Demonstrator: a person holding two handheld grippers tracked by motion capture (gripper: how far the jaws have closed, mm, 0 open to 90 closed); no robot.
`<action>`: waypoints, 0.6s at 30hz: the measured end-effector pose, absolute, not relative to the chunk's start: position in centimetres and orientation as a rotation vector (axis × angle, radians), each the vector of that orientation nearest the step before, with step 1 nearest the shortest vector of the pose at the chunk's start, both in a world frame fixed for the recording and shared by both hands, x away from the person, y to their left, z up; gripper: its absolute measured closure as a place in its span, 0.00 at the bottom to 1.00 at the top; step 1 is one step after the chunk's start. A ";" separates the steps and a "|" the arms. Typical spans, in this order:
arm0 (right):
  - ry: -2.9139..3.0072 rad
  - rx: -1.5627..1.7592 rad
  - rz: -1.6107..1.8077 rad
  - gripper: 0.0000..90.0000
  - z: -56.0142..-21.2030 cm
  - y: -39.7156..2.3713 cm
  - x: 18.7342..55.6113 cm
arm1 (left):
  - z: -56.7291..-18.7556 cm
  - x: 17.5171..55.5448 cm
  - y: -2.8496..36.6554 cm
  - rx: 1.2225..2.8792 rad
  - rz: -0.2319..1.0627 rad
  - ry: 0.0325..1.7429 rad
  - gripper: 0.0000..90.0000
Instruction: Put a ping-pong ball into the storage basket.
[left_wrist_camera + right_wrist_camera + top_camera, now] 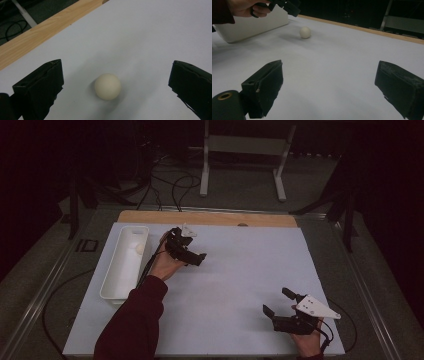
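Observation:
A cream ball (107, 86) lies on the white tabletop (240, 270). My left gripper (117, 66) hangs open just above it, one black jaw on each side and neither touching. In the high view the left gripper (192, 251) is near the table's far left, beside a white tray (112, 265). The right gripper view shows the same ball (305, 32) far off, with the left gripper (287, 6) over it. My right gripper (277, 301) rests open near the front right edge, with nothing between its jaws (330, 66).
Inside the long white tray lies a second pale ball (139, 248). A wooden strip (207, 217) runs along the table's far edge. Beyond it stand a white metal frame (245, 145) and loose cables (172, 185) on the floor.

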State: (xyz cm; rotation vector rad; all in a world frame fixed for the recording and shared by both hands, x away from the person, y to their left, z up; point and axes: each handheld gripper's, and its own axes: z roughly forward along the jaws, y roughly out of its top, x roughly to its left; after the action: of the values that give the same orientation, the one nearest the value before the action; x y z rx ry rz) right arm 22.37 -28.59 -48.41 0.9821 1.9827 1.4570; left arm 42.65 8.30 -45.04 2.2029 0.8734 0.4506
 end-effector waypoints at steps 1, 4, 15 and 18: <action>1.982 0.982 1.457 0.09 -48.4 -28.6 22.4 | -45.1 42.7 8.3 2.203 0.448 0.877 0.00; 1.983 0.982 1.457 0.09 -48.4 -28.6 22.4 | -45.3 42.8 8.2 2.205 0.447 0.885 0.00; 1.986 0.978 1.455 0.09 -48.4 -28.6 22.4 | -46.0 43.1 8.0 2.210 0.437 0.911 0.00; 1.985 0.978 1.455 0.09 -48.4 -28.6 22.4 | -46.3 43.3 7.9 2.210 0.434 0.928 0.00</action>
State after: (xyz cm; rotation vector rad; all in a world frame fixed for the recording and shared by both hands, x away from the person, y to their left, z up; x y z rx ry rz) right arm 22.37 -28.62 -48.39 0.9781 1.9852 1.4548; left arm 43.27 7.93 -46.32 2.2101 0.9283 0.4343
